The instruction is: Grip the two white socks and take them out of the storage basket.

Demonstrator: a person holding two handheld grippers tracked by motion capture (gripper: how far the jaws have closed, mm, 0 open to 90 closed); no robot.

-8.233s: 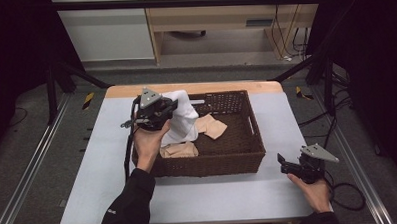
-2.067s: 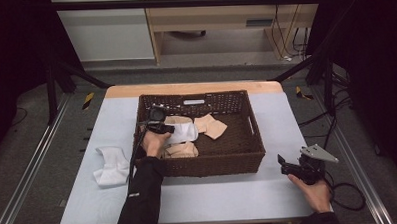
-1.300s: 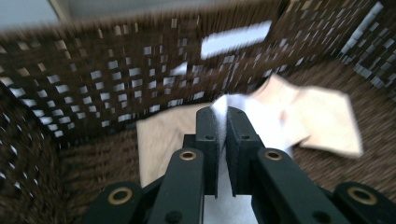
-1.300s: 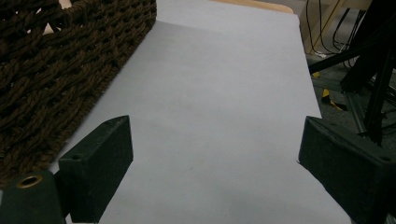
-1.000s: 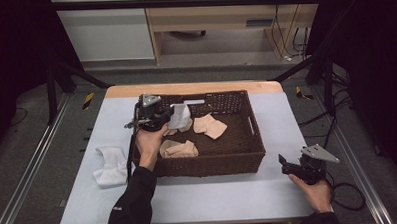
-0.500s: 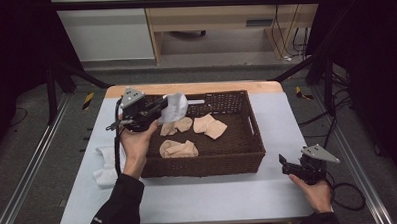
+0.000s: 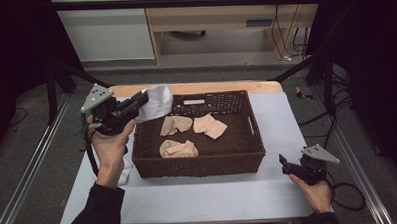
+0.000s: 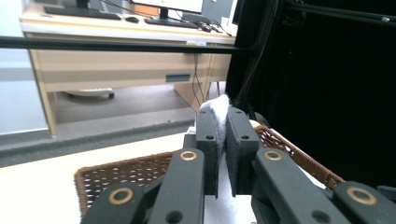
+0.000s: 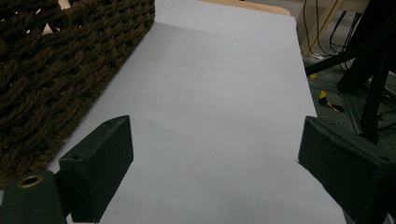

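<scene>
A white folded cloth (image 7: 155, 102) hangs pinched in the left gripper (image 7: 138, 101) — raised above the near-left corner of the dark brown woven basket (image 7: 198, 164), forearm angled up from the surface (image 7: 282, 124). The right gripper (image 7: 283, 161) rests low at the surface's right edge, jaws spread wide. No writing is legible.

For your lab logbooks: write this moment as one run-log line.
left gripper: shut on white cloth, lifted over basket corner | right gripper: open, on table | basket: three beige cloths
</scene>
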